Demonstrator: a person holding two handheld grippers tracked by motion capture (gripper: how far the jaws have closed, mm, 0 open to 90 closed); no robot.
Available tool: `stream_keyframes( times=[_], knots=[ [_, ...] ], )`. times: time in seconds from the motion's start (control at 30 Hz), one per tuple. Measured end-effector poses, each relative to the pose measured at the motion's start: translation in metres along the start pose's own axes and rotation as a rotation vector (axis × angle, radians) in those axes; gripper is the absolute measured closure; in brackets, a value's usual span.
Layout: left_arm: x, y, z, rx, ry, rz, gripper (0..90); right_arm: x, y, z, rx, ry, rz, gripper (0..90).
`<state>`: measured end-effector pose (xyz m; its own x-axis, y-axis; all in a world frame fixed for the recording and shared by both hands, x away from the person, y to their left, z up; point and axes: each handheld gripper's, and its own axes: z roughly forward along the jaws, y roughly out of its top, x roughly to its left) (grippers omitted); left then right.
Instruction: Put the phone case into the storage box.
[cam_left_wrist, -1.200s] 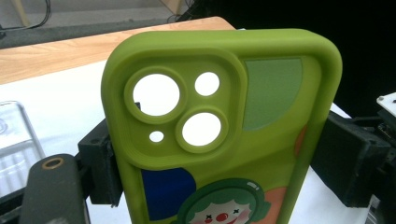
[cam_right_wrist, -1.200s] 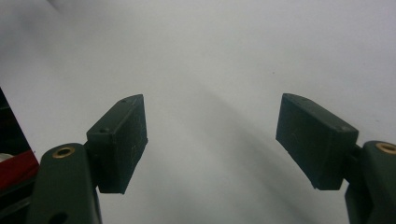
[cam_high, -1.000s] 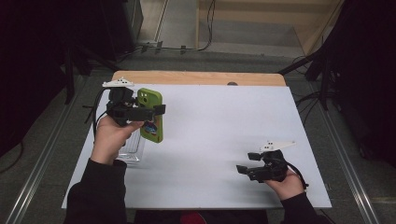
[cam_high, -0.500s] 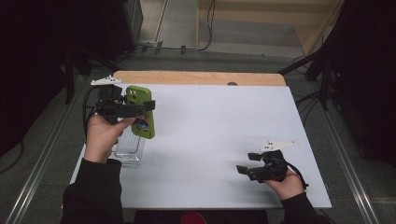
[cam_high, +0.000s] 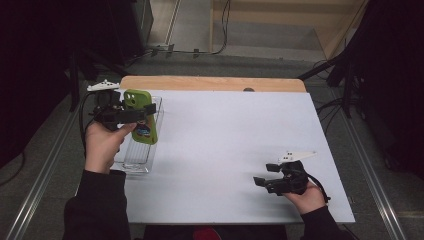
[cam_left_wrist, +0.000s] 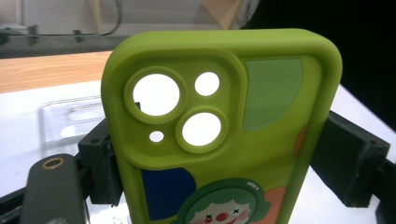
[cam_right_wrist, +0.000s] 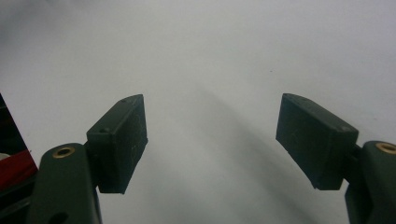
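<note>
Where the person's right hand rests at the near right of the white table (cam_high: 225, 150), the right gripper (cam_high: 265, 182) lies low over the surface, pointing left; in the right gripper view its two black pads (cam_right_wrist: 119, 142) stand wide apart with only bare table between them. Nearer the left edge, the left hand (cam_high: 102, 145) holds the left gripper (cam_high: 142, 111) raised, jaws clamped on the long edges of a green phone case (cam_high: 141, 117). Left gripper view: case (cam_left_wrist: 224, 135) upright, camera cut-outs toward the top, a clown face printed lower down, pads pressing both sides. Below and behind the case sits a clear plastic tray (cam_high: 135, 162), long side running away from the person. Past that, a wooden strip (cam_high: 210, 83) borders the far table edge.
</note>
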<state>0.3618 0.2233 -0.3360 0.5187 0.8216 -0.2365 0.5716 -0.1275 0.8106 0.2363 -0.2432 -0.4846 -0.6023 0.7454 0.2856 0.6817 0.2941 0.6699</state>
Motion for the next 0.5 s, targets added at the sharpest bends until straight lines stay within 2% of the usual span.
stream_keyframes(
  times=[0.17,0.33,0.4,0.5],
  knots=[
    [0.007,-0.002,0.000,-0.004,0.025,-0.011,17.3,0.001,0.000,0.000,-0.001,0.002,0.002,23.2],
    [0.014,-0.004,0.001,-0.023,0.070,-0.022,17.3,0.000,0.000,0.000,0.001,-0.003,-0.001,23.2],
    [0.015,-0.005,0.003,-0.027,0.084,-0.009,17.3,0.000,0.000,0.000,-0.001,-0.003,-0.001,23.2],
    [0.017,-0.007,0.006,-0.026,0.101,-0.014,17.3,0.001,0.000,-0.001,-0.004,-0.003,-0.002,23.2]
  ],
)
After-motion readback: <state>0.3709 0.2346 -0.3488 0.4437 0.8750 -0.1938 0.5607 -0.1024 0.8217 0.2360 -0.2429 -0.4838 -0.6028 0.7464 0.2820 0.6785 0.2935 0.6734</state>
